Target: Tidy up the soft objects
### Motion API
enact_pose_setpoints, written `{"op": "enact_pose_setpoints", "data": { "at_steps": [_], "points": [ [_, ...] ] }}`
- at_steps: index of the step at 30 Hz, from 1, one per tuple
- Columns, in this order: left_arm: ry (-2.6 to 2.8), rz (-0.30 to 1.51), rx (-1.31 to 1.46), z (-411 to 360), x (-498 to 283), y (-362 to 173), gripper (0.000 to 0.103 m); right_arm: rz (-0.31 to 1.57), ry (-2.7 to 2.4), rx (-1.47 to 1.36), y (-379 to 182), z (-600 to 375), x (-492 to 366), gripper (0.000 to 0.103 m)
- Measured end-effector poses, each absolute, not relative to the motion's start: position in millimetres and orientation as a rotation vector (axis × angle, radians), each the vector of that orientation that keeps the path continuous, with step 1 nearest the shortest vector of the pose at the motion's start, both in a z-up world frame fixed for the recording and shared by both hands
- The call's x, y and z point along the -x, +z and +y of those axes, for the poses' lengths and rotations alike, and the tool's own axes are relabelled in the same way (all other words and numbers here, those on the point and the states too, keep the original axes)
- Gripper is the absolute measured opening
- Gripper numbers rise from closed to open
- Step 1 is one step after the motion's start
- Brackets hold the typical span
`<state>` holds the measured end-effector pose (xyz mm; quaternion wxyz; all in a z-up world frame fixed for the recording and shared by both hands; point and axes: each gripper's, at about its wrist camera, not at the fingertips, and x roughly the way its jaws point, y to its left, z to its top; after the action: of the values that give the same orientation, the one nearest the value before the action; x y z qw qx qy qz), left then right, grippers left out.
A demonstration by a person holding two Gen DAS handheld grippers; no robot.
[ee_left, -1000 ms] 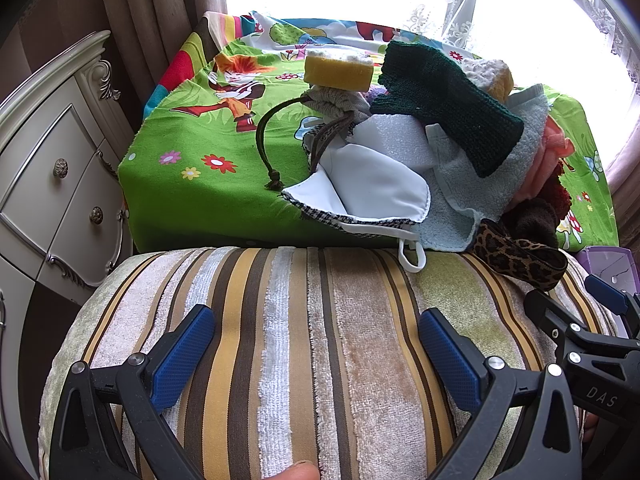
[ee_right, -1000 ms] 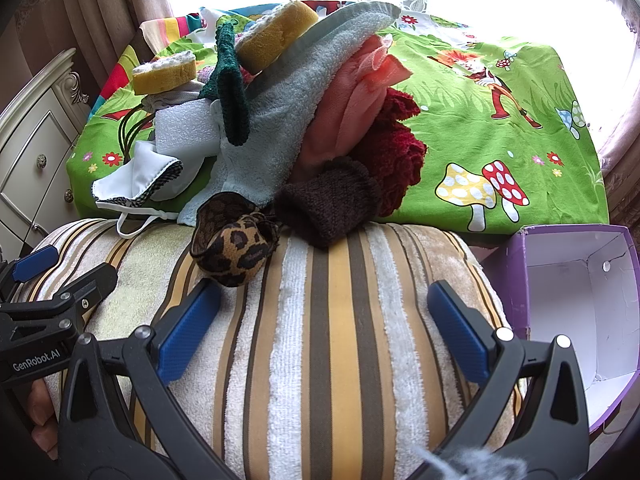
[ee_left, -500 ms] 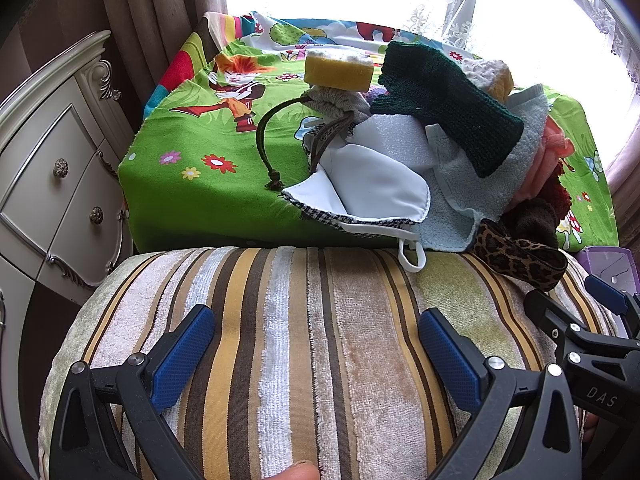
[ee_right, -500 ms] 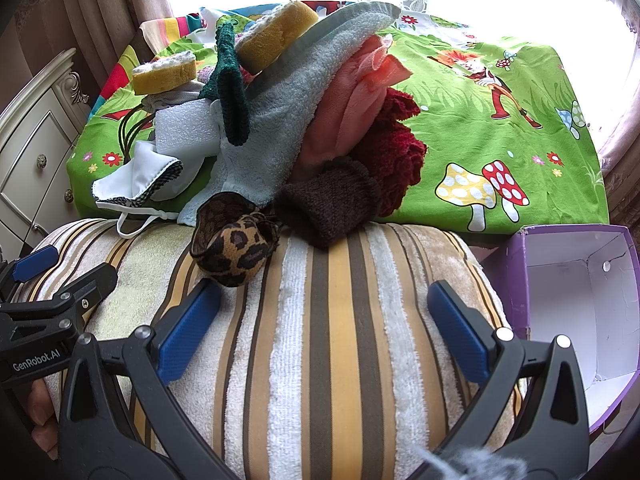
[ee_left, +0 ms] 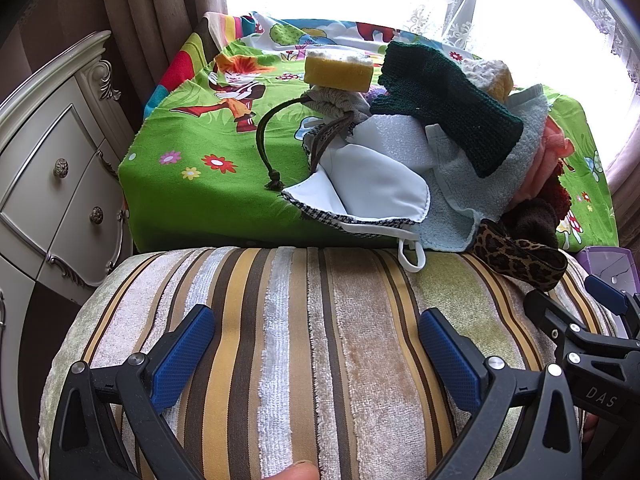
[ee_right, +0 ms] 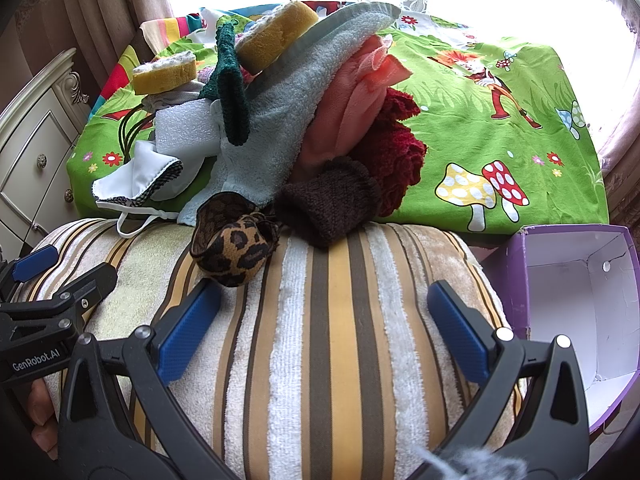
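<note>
Your left gripper (ee_left: 316, 354) and your right gripper (ee_right: 324, 328) both hover low over a striped cushion (ee_right: 320, 340), jaws spread wide and holding nothing. They sit side by side, the left one's fingers visible at the left edge of the right wrist view.

The soft objects lie in one heap (ee_right: 280, 120) on a green cartoon-print cloth (ee_right: 500, 128), just beyond the cushion's far edge. The heap's long axis runs from far left to near right. A pale blue towel (ee_right: 288, 108) forms its spine, sloping up and away from you. A dark green knitted piece (ee_left: 448, 104) drapes across it. Two yellow sponges (ee_left: 338, 72) perch on top, one to the left, one at the far end. A white face mask (ee_left: 372, 184) spills off the near left edge, its ear loop hanging onto the cushion. A leopard-print band (ee_right: 232, 248) and a brown knitted piece (ee_right: 332, 200) rest at the near edge, touching the cushion. An open purple box (ee_right: 568, 292) stands to the right, beside the cushion.

The likely trouble is the stacking. Pulling the towel or anything low in the heap would probably tip the sponges off, perhaps over the cloth's edge. The mask's loop and a brown drawstring (ee_left: 268, 148) could snag and drag neighbours. Taking the loose near pieces first looks safer.
</note>
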<state>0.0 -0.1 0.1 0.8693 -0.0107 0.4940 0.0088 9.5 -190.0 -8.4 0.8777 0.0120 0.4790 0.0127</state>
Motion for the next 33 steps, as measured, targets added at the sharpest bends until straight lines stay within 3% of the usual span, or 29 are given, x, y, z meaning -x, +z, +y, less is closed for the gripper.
{"op": "enact_pose_setpoints", "data": {
  "at_steps": [15, 22, 31, 33],
  "points": [
    [-0.035, 1.002, 0.17, 20, -2, 6, 0.103, 1.041, 0.069, 0.032, -2, -188, -15, 0.103],
    [-0.086, 0.962, 0.26, 30, -5, 14, 0.103, 0.929, 0.148, 0.137, 30, -179, -18, 0.103],
    [-0.119, 0.907, 0.349, 41, -9, 20, 0.089, 0.802, 0.281, 0.167, 70, -168, -61, 0.103],
    [-0.126, 0.897, 0.354, 43, -12, 23, 0.087, 0.819, 0.297, 0.165, 66, -161, -75, 0.095]
  ]
}}
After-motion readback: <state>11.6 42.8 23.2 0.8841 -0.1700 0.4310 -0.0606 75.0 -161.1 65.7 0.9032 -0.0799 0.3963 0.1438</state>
